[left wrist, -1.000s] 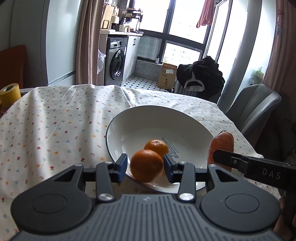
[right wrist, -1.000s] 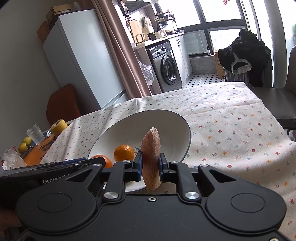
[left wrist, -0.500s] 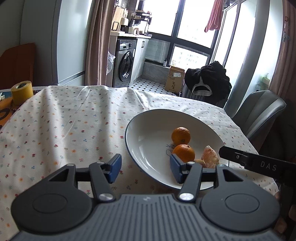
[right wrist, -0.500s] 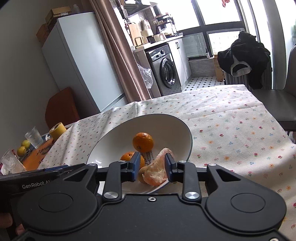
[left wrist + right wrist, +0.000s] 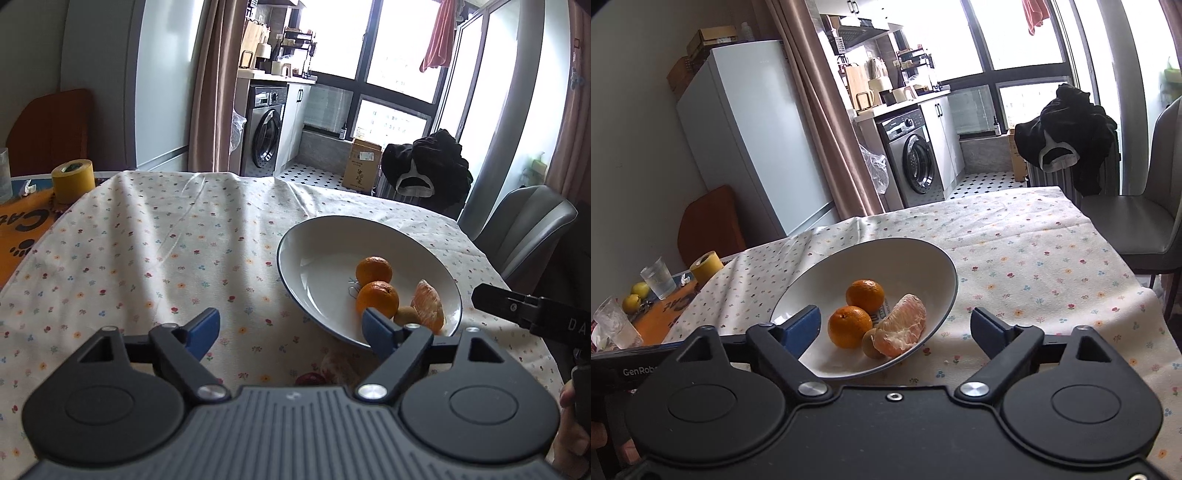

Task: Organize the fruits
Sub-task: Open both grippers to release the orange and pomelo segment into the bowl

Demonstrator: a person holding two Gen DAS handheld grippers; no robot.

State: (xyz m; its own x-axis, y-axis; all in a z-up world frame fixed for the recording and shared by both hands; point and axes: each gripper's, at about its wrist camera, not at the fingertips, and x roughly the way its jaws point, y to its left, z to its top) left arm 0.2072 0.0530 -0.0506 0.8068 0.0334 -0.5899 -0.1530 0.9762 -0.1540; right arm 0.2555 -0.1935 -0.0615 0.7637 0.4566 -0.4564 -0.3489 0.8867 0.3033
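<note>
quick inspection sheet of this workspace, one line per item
surface: table under a floral tablecloth, creased.
job's things: white bowl holds two oranges, a peeled citrus piece and a small brown fruit; reddish fruit lies on the cloth beside the bowl.
clutter: yellow tape roll, glasses, yellow fruits at the far end.
grippers: left gripper open, empty; right gripper open, empty.
cables: nothing seen.
surroundings: fridge, washing machine, grey chair.
</note>
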